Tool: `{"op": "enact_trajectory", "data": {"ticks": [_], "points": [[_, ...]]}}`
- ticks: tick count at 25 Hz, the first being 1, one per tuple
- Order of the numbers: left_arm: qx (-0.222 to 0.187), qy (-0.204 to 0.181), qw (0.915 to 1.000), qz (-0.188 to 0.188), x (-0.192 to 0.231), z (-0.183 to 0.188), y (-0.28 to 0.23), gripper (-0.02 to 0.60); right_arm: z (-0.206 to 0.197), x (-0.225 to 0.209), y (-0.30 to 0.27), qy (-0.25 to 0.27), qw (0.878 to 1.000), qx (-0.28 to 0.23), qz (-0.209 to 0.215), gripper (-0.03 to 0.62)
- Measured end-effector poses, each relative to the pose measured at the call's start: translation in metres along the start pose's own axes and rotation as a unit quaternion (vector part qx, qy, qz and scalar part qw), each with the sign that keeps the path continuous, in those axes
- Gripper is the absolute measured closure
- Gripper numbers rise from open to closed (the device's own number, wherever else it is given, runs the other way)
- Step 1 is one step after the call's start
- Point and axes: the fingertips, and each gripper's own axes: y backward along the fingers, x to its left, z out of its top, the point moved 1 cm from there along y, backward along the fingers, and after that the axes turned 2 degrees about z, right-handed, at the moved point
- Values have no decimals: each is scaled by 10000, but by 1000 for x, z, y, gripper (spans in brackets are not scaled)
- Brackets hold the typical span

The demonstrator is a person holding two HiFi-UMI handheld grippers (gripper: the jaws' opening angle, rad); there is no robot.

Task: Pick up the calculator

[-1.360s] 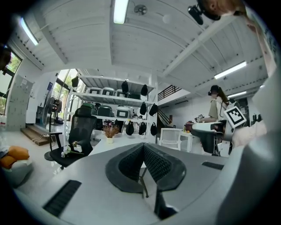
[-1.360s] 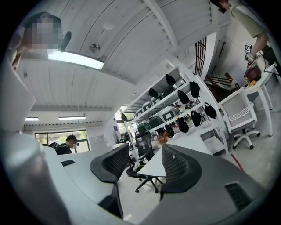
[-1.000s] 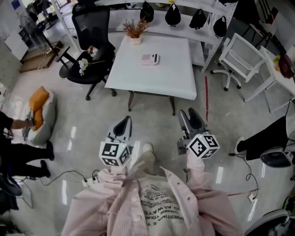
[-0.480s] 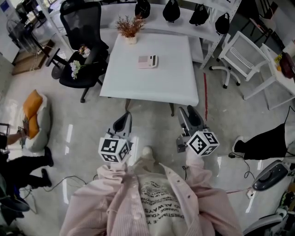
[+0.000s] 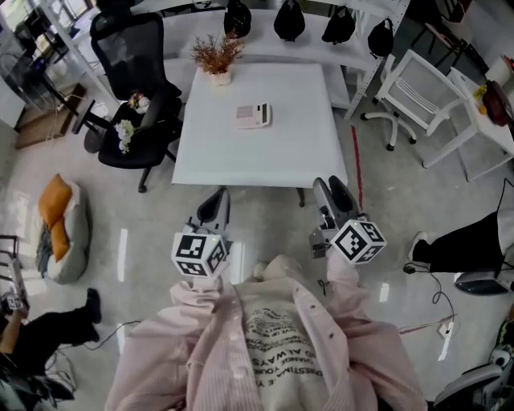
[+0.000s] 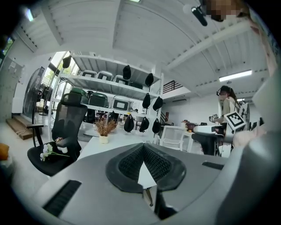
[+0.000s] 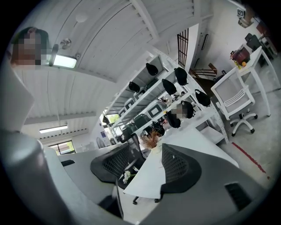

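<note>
- The white table (image 5: 269, 152) stands in the middle of the head view, and every place below is given from it.
- The calculator (image 5: 252, 116) lies flat on the table's top, on the far half, a little toward the potted dried plant (image 5: 215, 59) at the far left corner. Nothing touches it.
- The left gripper (image 5: 220, 197) hovers over the floor just off the table's near edge, by its near left corner, pointing at the table. Its own view shows the finger pads (image 6: 127, 165) meeting at their tips, with only a thin wedge of white table showing behind them and nothing between them.
- The right gripper (image 5: 328, 187) hangs just off the near right corner, also well apart from the calculator. In its own view the pads (image 7: 178, 165) stand wide apart, and the gap frames only the table's edge and the chair beyond; it grips nothing.
- A black office chair (image 5: 132, 48) stands off the table's left side, with a small bunch of flowers (image 5: 127, 128) on its seat.
- A white chair (image 5: 411, 88) stands off the right side.
- A shelf with dark rounded items (image 5: 289, 20) runs behind the far edge.
- A red line (image 5: 354, 164) on the floor runs along the right side.
</note>
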Motion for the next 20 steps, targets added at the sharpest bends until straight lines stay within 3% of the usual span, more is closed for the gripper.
{"op": "enact_trajectory", "data": {"ticks": [10, 20], "points": [[68, 181, 9996, 229, 32, 4, -22, 580, -1, -8, -42, -203, 9997, 109, 33, 391], [211, 298, 9987, 362, 70, 0, -85, 580, -6, -46, -119, -320, 9990, 316, 38, 391]]}}
